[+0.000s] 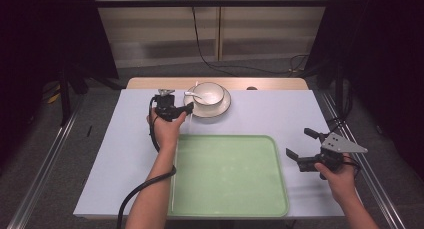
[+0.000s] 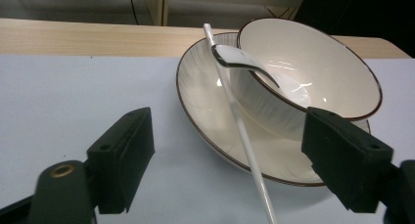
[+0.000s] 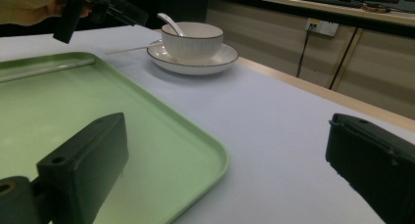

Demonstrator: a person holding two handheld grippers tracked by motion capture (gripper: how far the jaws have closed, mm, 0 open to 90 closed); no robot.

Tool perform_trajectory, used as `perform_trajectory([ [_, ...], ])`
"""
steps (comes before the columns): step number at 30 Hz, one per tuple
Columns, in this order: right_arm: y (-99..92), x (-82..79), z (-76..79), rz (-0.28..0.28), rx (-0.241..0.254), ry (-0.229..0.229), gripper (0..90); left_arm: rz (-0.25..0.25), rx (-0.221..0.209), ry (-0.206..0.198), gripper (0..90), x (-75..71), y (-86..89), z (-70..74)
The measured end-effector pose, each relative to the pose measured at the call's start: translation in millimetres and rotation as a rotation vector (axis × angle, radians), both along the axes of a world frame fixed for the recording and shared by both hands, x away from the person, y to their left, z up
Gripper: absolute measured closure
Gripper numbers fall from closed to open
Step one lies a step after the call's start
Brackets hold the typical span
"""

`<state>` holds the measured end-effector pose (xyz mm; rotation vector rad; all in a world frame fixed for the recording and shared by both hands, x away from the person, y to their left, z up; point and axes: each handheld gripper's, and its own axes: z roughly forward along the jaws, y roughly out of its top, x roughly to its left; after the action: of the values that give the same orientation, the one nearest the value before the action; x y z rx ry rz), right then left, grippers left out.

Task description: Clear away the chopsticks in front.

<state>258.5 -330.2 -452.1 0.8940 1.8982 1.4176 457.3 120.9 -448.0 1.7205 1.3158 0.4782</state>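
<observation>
The left gripper [image 2: 230, 170] hangs by the far counter edge with fingers [image 2: 122, 158] wide, straddling the white chopstick [image 2: 240, 131] propped on the plate [image 2: 200, 94] under the bowl [image 2: 313, 62], apparently lined up to grasp it. The right gripper [image 1: 309, 146] waits, wide apart, off the green tray's [image 1: 280, 189] right rim.

Left gripper view. Two black jaws stand apart over the pale tabletop [image 2: 73, 87], with nothing clamped. Between them a white chopstick [image 2: 240, 126] lies slanted across the rim of a plate [image 2: 205, 116]. The plate carries a bowl [image 2: 313, 67] holding a spoon [image 2: 240, 60].
</observation>
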Motion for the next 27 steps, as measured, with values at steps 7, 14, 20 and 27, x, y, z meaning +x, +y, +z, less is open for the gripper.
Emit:
perform_trajectory([
  [7,-0.8,0.5,-0.4,0.006,-0.003,-0.002,1.6,-0.014,0.009,0.033,30.8,9.2,-2.0,-4.1],
  [14,-1.1,1.1,-1.0,0.01,-0.004,-0.001,1.7,-0.043,0.037,0.049,41.9,15.9,-8.8,-6.3],
  [20,-1.5,0.7,-1.2,0.009,-0.004,0.003,1.7,-0.044,0.052,0.069,51.1,21.1,-12.3,-8.8],
  [27,-1.6,1.1,-1.5,0.007,-0.001,0.003,1.7,-0.071,0.064,0.081,59.9,24.5,-13.1,-9.0],
])
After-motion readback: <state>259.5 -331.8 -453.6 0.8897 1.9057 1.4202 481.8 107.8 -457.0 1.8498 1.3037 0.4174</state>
